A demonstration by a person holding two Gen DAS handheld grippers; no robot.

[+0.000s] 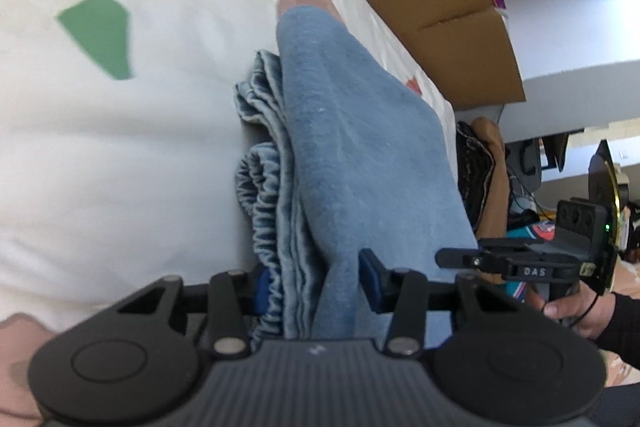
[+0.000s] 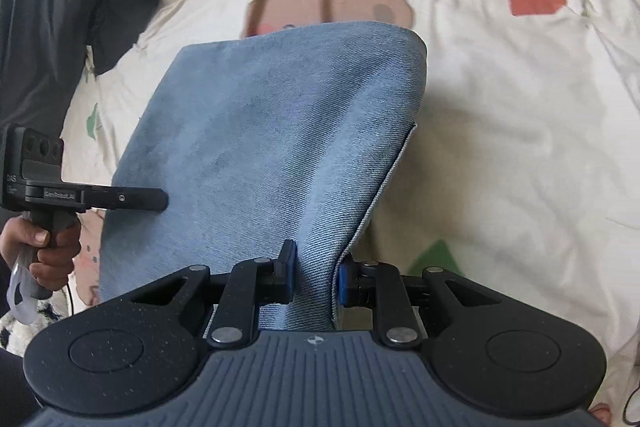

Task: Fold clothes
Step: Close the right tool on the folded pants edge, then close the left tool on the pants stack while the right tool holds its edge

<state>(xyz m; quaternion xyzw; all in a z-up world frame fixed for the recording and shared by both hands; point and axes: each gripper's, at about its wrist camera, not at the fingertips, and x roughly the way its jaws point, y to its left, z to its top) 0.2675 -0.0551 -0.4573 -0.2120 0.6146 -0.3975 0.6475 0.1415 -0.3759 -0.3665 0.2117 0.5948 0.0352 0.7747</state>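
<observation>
The left tongs (image 1: 316,287) are clamped on the stacked, elastic-gathered edge of the folded denim garment (image 1: 352,155), which lies lifted above the printed bed sheet (image 1: 120,155). Right of them, the right tongs (image 2: 316,277) pinch the garment's other end, its cloth bunched between the blue pads. The fold looks mid-carry. Next, both tongs probably need to lower together, keeping the layers aligned, and set the bundle flat on the sheet.
</observation>
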